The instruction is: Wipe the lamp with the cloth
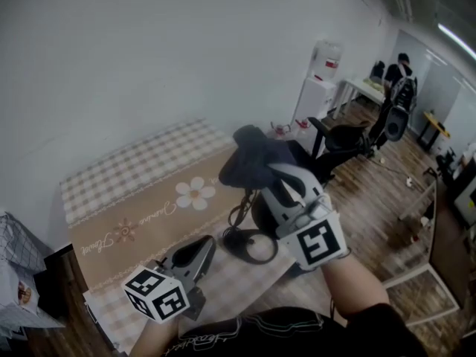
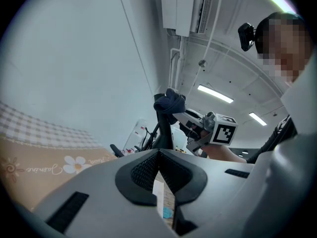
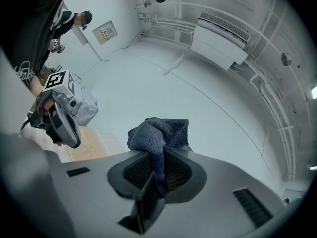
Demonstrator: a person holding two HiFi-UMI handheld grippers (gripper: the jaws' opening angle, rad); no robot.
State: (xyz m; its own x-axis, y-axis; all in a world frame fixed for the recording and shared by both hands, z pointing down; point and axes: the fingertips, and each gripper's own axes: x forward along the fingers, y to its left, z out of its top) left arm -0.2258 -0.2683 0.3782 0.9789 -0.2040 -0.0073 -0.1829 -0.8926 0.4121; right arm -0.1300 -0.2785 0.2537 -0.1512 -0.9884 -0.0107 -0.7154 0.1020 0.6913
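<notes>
Right claw [image 3: 156, 168] is clenched on the cloth [image 3: 159, 133]. In the right gripper view a dark blue-grey fold runs down between my two black ribbed pads, and the rest bunches in a lump above the tips. From my head camera I see that claw raised over the near right part of the tabletop [image 1: 141, 166], with the bundled cloth at its front end, up off the surface. In the left gripper view the cloth sits at the very top of the lamp [image 2: 163, 132], a thin black upright stem. Cloth and lamp top appear to touch, though the cloth covers the spot, so I cannot be sure.

Left claw [image 2: 159, 155] is closed with nothing in it. Its pads meet at the tips, and only the checked covering shows through the gap behind them. It sits low near the front edge of the tabletop, to the left of the lamp and apart from it, with its marker cube [image 1: 158, 294] toward me.

A checked covering lies over the tabletop, with a tan band across it printed with a white daisy [image 1: 195, 193] just left of the lamp. Beyond the tabletop's right end a black office chair [image 1: 349, 138] stands on a wooden floor, and a white water dispenser [image 1: 321, 88] stands against the wall.
</notes>
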